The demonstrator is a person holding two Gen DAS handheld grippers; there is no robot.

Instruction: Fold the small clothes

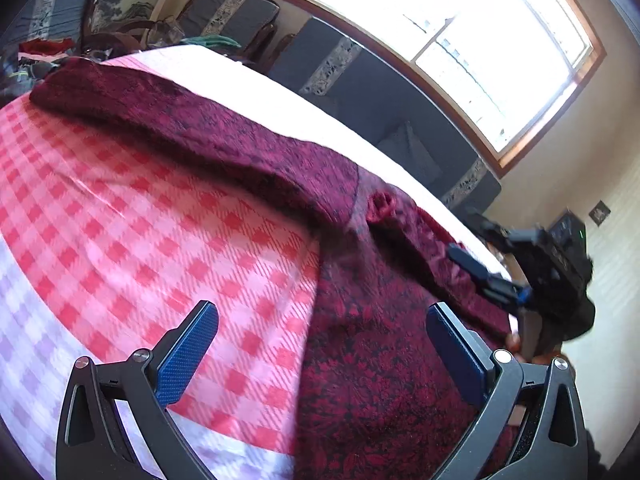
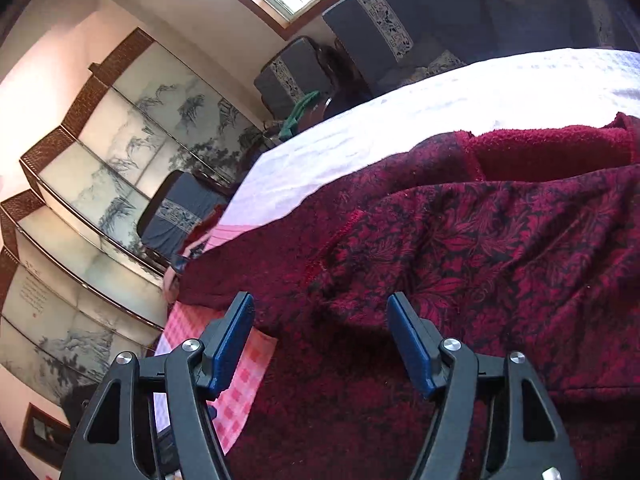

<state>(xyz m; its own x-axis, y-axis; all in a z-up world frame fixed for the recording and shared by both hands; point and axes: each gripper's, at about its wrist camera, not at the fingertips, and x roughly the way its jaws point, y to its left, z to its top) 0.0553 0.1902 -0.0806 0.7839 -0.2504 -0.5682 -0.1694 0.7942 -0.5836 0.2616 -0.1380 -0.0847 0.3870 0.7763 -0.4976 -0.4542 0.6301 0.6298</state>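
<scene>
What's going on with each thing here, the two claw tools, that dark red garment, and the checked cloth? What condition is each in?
Left gripper: open, holding nothing, above the cloth and garment edge.
Right gripper: open, holding nothing, over the garment.
Dark red garment: lying rumpled, partly folded over itself, not neatly folded.
Red-checked cloth: spread flat under the garment.

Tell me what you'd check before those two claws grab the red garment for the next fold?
1. Left gripper open: ok, fingers spread wide.
2. Right gripper open: ok, nothing held.
3. Red garment lying on the checked cloth: ok.
4. Garment flat: not ok, it shows folds and bunching.
5. Grippers apart from each other: ok, the right one sits far off in the left view.
6. Where the garment's near edge lies: cannot tell.
</scene>
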